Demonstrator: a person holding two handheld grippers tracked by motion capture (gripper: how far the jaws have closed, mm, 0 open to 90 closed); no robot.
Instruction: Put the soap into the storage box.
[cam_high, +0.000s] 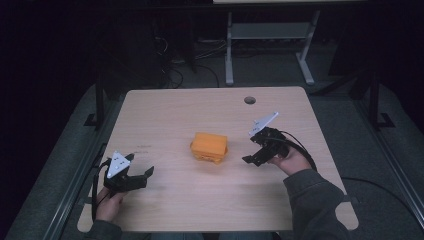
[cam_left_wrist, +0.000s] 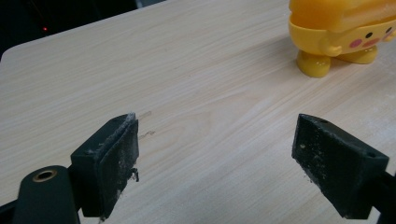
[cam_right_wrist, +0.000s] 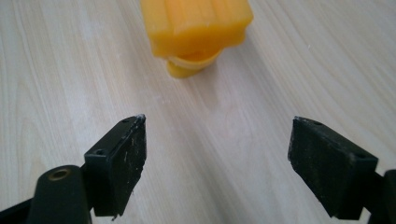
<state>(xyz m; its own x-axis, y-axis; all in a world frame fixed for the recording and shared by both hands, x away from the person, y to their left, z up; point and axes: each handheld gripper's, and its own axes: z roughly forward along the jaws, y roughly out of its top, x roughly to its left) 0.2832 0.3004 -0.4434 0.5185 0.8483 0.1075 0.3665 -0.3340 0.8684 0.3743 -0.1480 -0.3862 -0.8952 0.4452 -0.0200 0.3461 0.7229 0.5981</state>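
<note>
Yellow duck-shaped toy is seen mid-worktop; left gripper near-left and right gripper just right, both released, nothing grasped.

Dim surroundings, evenly lit tabletop

No legible text, brand, number or sign found anywhere. Only marks seen: a painted face of black dot eyes and pink cheeks on the yellow toy, and a faint dark scuff, unreadable, on the wooden table.
</note>
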